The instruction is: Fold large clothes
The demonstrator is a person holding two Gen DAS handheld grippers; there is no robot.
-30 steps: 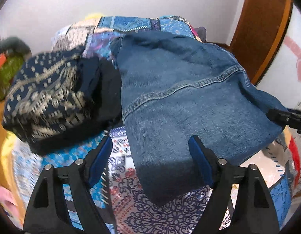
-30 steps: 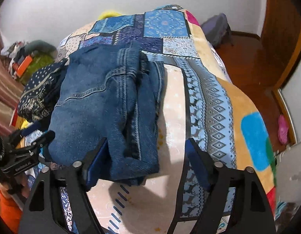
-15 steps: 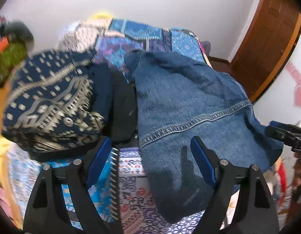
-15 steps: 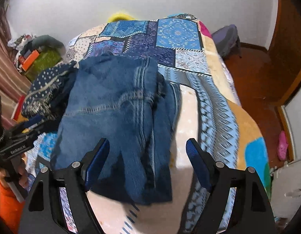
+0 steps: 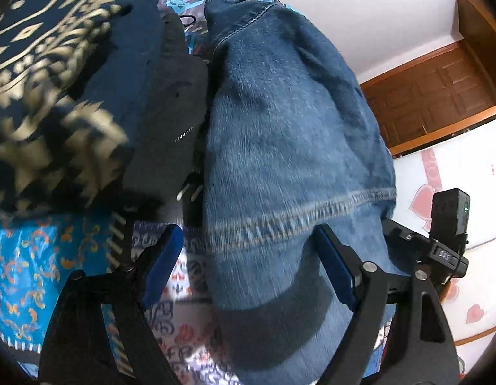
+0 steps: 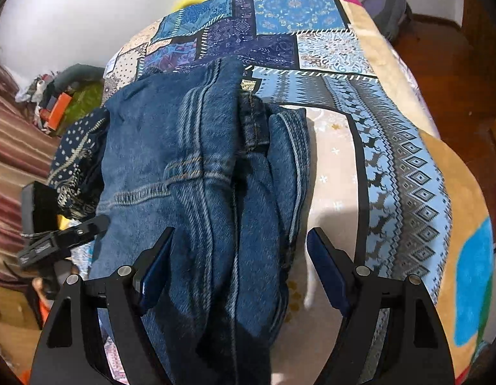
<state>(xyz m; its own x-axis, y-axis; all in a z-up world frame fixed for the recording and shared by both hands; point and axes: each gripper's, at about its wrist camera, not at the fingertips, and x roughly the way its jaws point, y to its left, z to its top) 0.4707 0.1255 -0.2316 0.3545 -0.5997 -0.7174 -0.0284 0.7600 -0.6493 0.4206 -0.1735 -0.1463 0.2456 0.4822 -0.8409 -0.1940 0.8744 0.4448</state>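
One pair of folded jeans (image 6: 196, 166) lies on one patchwork bedspread (image 6: 405, 147); one navy gold-patterned garment (image 5: 45, 73) and one black garment (image 5: 170, 106) lie to its left; two tongs, left tongs (image 5: 248, 263) and right tongs (image 6: 239, 263)

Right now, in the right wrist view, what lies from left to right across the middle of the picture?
Left gripper → navy patterned cloth → folded jeans → patchwork bedspread → wooden floor.
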